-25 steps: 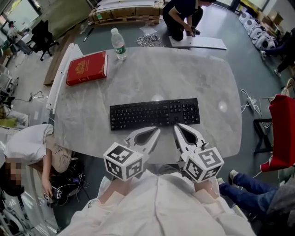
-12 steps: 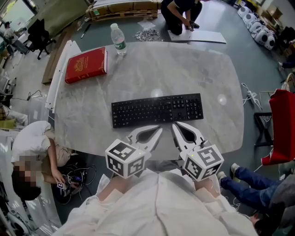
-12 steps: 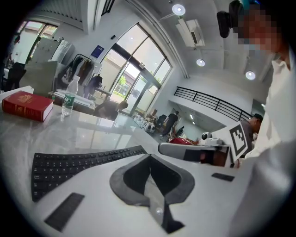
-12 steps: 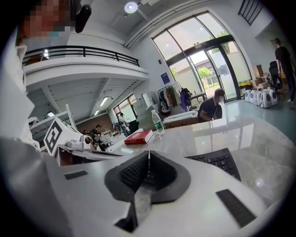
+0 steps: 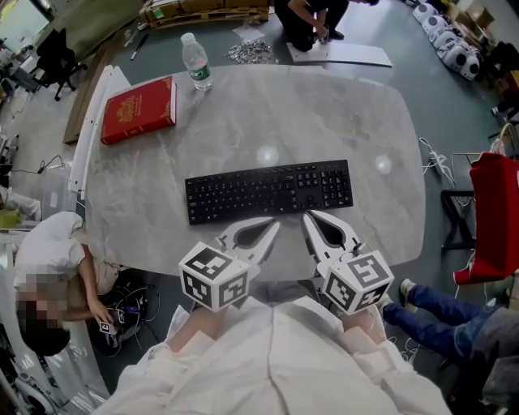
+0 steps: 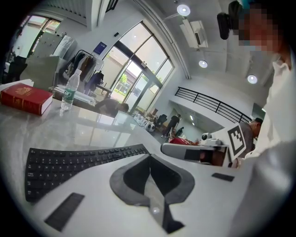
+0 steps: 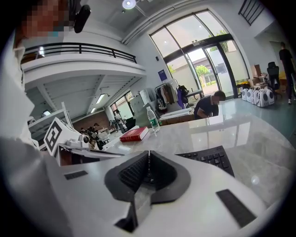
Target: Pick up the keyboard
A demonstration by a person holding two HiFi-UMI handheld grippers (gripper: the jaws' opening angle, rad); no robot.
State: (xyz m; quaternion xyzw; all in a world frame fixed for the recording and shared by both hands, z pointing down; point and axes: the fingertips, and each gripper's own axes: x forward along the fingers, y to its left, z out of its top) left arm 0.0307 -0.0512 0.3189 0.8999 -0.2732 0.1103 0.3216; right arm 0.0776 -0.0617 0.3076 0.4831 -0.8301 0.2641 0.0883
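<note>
Just ahead of the two grippers, the black keyboard [image 5: 268, 190] lies flat on the pale stone-patterned table [image 5: 332, 113], its long side turned toward them. The left gripper [image 5: 272, 224] points at the middle of the keyboard's near edge. Its jaws are pressed together with nothing between them, as the left gripper view confirms [image 6: 149, 156]. The right gripper [image 5: 308, 217] sits just beside it, aimed at the near edge a little further right. It is likewise closed and empty [image 7: 148, 152]. Both tips come right up to the keyboard's near edge. Whether either one actually touches it is hard to tell from the head view.

Well beyond the left gripper and off to its left, a red book [image 5: 138, 109] lies flat near the table's far corner. A clear water bottle [image 5: 195, 61] stands upright just past the book. On the floor beyond the table's far edge, a person in dark clothes [image 5: 312, 20] crouches over a white board [image 5: 340, 55]. Another person in white [image 5: 49, 259] sits on the floor to the left of the left gripper.
</note>
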